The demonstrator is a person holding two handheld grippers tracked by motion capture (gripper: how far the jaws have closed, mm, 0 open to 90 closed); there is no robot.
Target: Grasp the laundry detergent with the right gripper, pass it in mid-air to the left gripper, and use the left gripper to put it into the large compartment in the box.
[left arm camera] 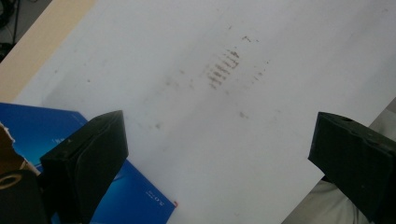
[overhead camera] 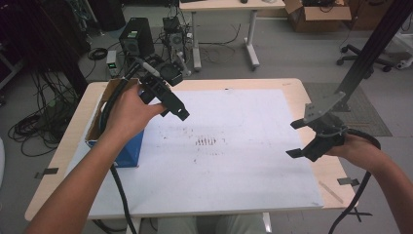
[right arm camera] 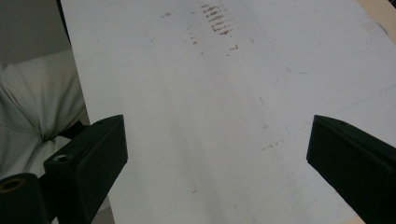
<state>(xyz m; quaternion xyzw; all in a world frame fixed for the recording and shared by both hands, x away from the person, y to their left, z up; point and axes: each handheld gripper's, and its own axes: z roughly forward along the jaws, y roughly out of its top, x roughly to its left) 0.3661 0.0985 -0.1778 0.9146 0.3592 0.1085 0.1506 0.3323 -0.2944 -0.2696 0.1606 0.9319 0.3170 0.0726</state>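
A: At the left edge of the surface (overhead camera: 292, 87), what sits nearest the left gripper (overhead camera: 168, 97)?

B: The blue box (overhead camera: 127, 151). It is an open carton with brown flaps up, resting on the corner of the white sheet (overhead camera: 234, 161), directly under the person's left hand (overhead camera: 127, 114). In the left gripper view its blue side (left arm camera: 126, 196) lies just below and behind the near jaw.

A: And how do the jaws stand?

B: Spread wide, nothing between them. The left gripper points away from the box, out over the sheet toward the brown smudges (overhead camera: 207, 142) in the middle.

A: So which way would it have to go?

B: Down and back toward the person's left, I would judge. The box's long side runs front to back along the surface's edge, so the jaws would need to turn across it, or drop into the open top.

A: The right gripper (overhead camera: 294, 139)?

B: Also spread wide and empty, held above the right edge of the sheet, well apart from the box. The whole sheet lies between them. The left hand is plainly the nearer one.
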